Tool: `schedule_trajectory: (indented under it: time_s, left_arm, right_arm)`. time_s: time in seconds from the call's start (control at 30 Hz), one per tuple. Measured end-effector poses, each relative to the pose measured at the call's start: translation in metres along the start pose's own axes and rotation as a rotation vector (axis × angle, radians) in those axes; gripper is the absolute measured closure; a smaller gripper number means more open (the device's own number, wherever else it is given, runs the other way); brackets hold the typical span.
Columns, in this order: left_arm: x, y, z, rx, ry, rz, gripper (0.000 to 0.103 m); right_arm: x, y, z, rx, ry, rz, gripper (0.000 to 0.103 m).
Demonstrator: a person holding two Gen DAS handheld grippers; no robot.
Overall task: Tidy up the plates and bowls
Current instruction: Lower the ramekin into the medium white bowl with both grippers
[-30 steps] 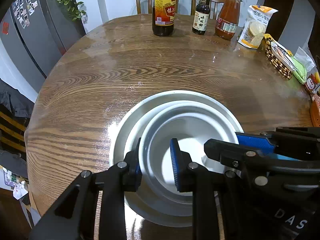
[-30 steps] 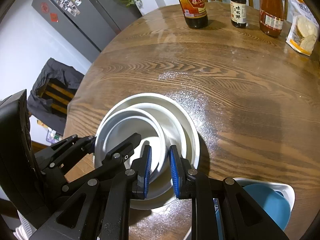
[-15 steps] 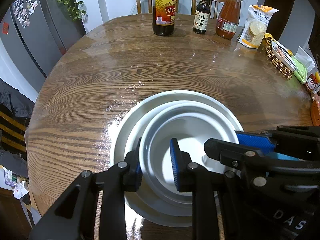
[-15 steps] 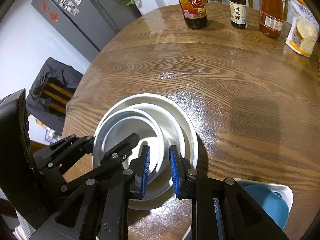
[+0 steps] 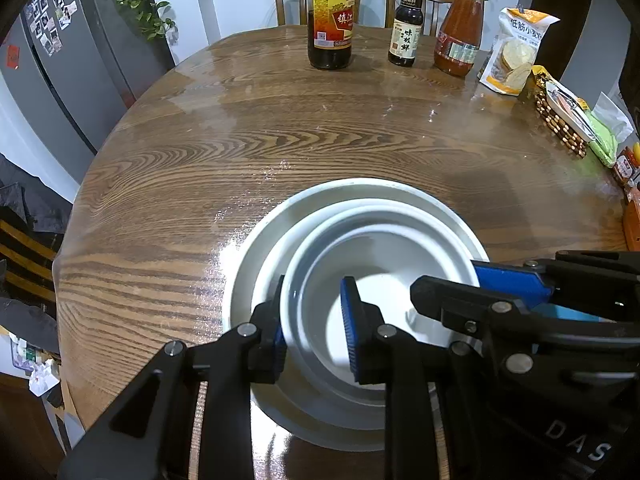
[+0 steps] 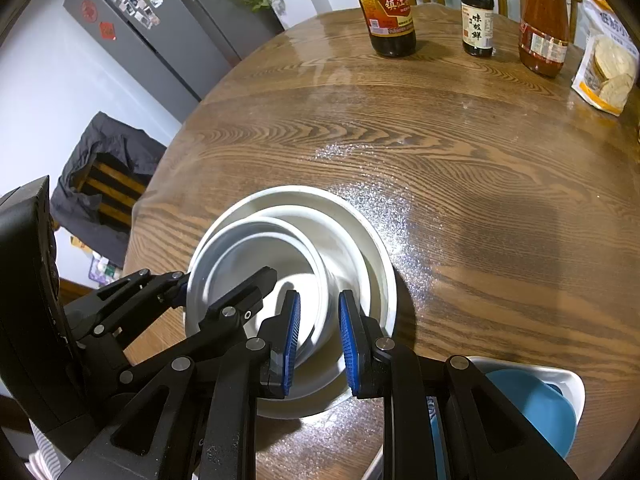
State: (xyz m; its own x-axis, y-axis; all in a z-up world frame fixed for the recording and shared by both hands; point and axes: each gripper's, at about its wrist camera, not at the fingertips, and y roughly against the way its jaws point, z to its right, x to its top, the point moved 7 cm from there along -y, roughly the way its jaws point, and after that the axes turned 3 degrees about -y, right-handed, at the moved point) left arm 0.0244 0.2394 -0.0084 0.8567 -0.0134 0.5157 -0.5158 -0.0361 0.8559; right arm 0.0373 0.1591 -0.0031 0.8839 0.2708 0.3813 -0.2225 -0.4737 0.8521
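White bowl (image 5: 384,264), nested in a larger plate (image 5: 256,248) on the tabletop (image 5: 320,136), is rigid, glazed, slick and breakable, so keep your left fingers (image 5: 278,332) and right fingers (image 6: 291,332) clamped across opposite rims.

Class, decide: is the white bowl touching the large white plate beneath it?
Touching. The left wrist view shows the white bowl nested inside the large white plate.
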Motion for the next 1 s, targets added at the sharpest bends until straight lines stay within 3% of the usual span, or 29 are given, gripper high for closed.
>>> schedule_trajectory:
  time_s: [1.0]
  left_arm:
    - [-0.0044, 0.0014, -0.0033, 0.007, 0.002, -0.005, 0.078]
  right_arm:
    - [-0.0016, 0.0007, -0.0012, -0.003, 0.001, -0.001, 0.081]
